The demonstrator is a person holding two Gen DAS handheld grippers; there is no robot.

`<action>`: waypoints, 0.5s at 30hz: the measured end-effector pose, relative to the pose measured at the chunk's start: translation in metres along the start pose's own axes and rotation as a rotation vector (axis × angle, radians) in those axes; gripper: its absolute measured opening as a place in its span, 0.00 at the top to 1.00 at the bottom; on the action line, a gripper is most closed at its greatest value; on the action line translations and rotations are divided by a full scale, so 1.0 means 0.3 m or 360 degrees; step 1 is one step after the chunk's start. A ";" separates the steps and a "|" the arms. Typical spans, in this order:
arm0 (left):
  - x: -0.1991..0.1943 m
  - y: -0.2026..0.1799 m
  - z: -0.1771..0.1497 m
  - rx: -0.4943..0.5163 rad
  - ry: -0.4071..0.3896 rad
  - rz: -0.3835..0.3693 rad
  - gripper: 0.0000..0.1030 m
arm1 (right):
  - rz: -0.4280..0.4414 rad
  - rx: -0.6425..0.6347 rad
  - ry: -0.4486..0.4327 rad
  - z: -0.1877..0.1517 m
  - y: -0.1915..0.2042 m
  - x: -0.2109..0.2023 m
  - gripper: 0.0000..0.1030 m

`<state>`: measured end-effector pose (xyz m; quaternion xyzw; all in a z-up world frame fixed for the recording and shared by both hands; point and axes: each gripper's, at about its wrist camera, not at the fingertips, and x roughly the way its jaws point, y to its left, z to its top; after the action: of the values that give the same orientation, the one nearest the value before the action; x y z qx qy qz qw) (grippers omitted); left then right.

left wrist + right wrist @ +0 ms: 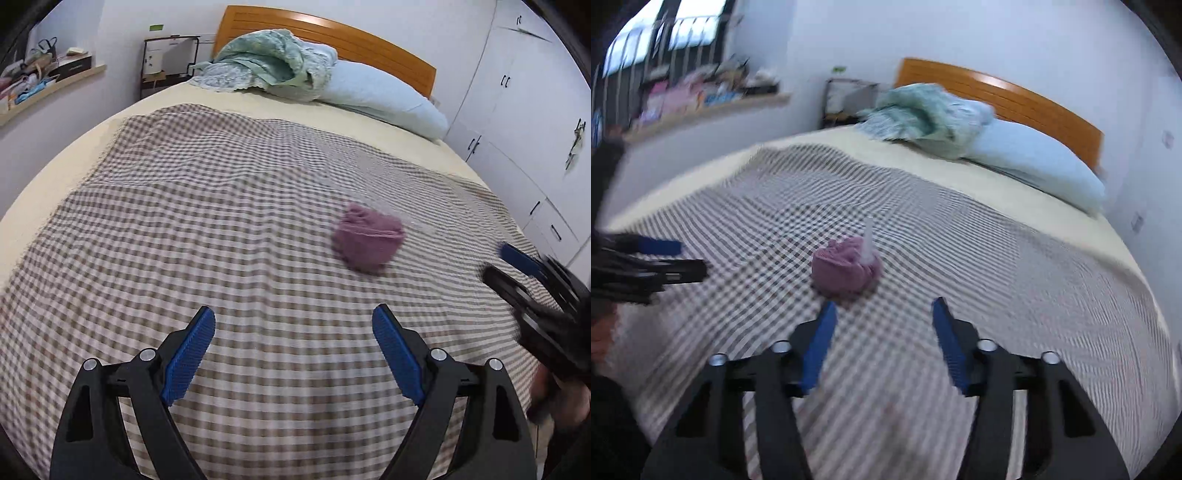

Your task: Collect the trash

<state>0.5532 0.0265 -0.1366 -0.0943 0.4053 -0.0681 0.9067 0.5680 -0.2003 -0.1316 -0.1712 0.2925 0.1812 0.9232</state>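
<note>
A crumpled purple wad [367, 238] lies on the checked bedspread [221, 229]. In the right wrist view the wad [846, 271] has a thin clear plastic piece [868, 240] sticking up from it. My left gripper [293, 321] is open and empty, short of the wad and to its left. My right gripper [884, 312] is open and empty, just short of the wad. The right gripper also shows at the right edge of the left wrist view [517, 269], and the left gripper at the left edge of the right wrist view [679, 258].
A pale blue pillow [384, 98] and a bunched green blanket [273, 61] lie at the wooden headboard [369, 40]. A cluttered shelf [40, 81] runs along the left wall. White cabinets [524, 122] stand to the right of the bed. A small bedside stand [166, 62] is by the headboard.
</note>
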 end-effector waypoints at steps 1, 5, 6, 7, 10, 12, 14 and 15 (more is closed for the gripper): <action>-0.003 0.019 0.002 -0.0004 0.0000 0.0010 0.19 | 0.0018 -0.0032 0.0002 0.015 0.012 0.042 0.60; 0.006 0.074 0.018 -0.0033 -0.0011 0.0022 0.19 | 0.0017 -0.0106 0.0003 0.036 0.041 0.110 0.71; 0.013 0.084 0.025 -0.0034 -0.0014 0.0019 0.19 | 0.0030 -0.0111 -0.0001 0.037 0.043 0.115 0.74; 0.013 0.088 0.032 -0.0033 -0.0021 0.0013 0.19 | 0.0037 -0.0116 -0.0013 0.034 0.038 0.111 0.75; 0.025 0.082 0.045 -0.0018 -0.0026 -0.0002 0.19 | 0.0053 -0.0128 -0.0042 0.051 0.039 0.143 0.77; 0.046 0.074 0.053 0.0001 -0.0020 0.0003 0.19 | 0.0049 -0.0134 -0.0037 0.061 0.040 0.166 0.78; 0.063 0.064 0.058 0.0012 -0.0011 -0.0004 0.19 | 0.0026 -0.0153 -0.0020 0.067 0.040 0.188 0.88; 0.069 0.060 0.058 0.0015 -0.0007 -0.0005 0.19 | 0.0007 -0.0173 -0.0015 0.065 0.044 0.196 0.88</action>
<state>0.5807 0.0418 -0.1441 -0.0909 0.4029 -0.0711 0.9079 0.6164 -0.1668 -0.1548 -0.2197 0.2782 0.1995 0.9135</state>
